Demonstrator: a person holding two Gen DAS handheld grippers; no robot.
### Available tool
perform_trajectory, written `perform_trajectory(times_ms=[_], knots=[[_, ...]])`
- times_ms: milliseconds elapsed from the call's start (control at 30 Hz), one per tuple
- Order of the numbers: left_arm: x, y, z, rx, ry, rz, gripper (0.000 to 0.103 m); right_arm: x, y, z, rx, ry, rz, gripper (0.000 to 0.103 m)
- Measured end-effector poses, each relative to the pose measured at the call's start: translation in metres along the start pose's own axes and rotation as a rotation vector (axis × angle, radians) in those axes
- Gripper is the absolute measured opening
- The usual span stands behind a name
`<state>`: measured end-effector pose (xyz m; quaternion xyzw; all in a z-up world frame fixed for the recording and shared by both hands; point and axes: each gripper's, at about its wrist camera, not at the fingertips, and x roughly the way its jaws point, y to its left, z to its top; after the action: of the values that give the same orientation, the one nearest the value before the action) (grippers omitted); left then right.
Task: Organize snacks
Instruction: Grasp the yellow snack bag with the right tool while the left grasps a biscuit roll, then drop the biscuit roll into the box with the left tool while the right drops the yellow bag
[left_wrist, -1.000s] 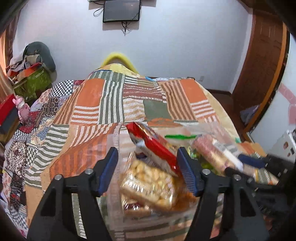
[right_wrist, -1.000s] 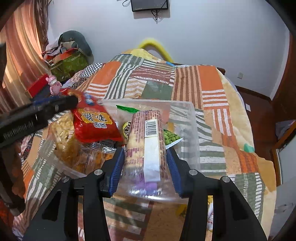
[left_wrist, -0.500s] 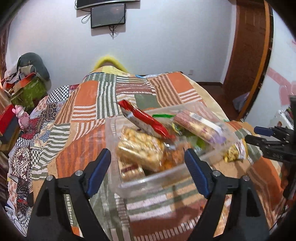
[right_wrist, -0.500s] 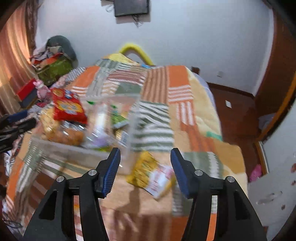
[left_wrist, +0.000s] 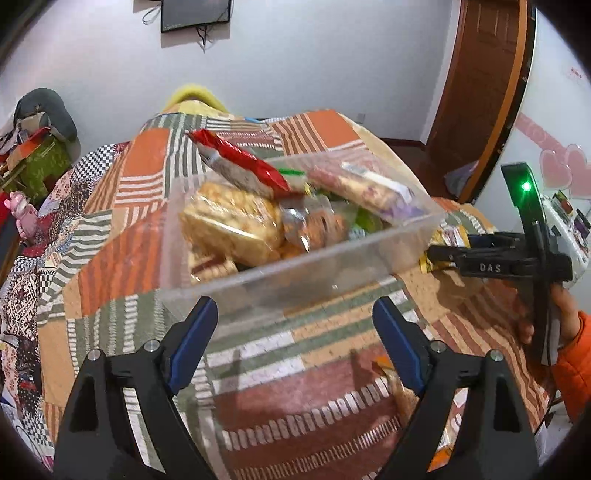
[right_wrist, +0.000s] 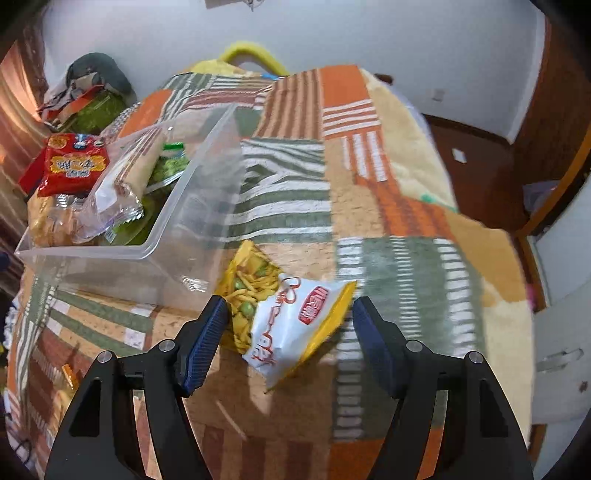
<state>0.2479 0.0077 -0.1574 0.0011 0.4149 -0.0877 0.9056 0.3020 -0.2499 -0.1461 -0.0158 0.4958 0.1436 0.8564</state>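
Your snacks sit on a bed (right_wrist: 388, 206) covered with a patchwork blanket (left_wrist: 122, 229) of orange, green and white striped squares. A clear plastic bin (right_wrist: 199, 236) rests directly on that blanket, towards your left. Just beside the bin's near right corner, a yellow and white snack bag (right_wrist: 291, 317) lies flat on the blanket, touching or nearly touching the bin wall; you cannot tell which.

Bright even light, motion blur (fisheye-warped edges).
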Motion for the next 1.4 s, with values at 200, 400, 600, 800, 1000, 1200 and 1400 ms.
perform_trajectory(times_ms=[200,400,600,800,1000,1200,1400], knots=[[0.001,-0.024,-0.017,0.045,0.03,-0.015,0.087,-0.011,0.005,-0.01,-0.01,-0.039,0.001,0.045],[-0.002,-0.049,-0.034,0.084,0.069,-0.046,0.087,-0.033,0.0,-0.027,0.007,-0.059,0.023,0.031],[0.002,-0.07,-0.057,0.104,0.104,-0.075,0.087,-0.056,0.011,-0.05,-0.023,-0.073,0.016,0.027],[0.009,-0.073,-0.071,0.091,0.142,-0.083,0.042,-0.071,0.019,-0.063,-0.027,-0.089,0.038,0.026],[-0.002,-0.06,-0.064,0.058,0.104,-0.066,0.035,-0.086,0.025,-0.063,-0.016,-0.124,0.079,0.026],[-0.022,-0.049,-0.037,0.043,0.01,-0.042,0.035,-0.096,0.039,-0.05,-0.023,-0.175,0.117,0.025],[-0.035,-0.037,0.002,0.009,-0.085,-0.031,0.035,-0.1,0.055,-0.029,-0.039,-0.231,0.138,0.025]])
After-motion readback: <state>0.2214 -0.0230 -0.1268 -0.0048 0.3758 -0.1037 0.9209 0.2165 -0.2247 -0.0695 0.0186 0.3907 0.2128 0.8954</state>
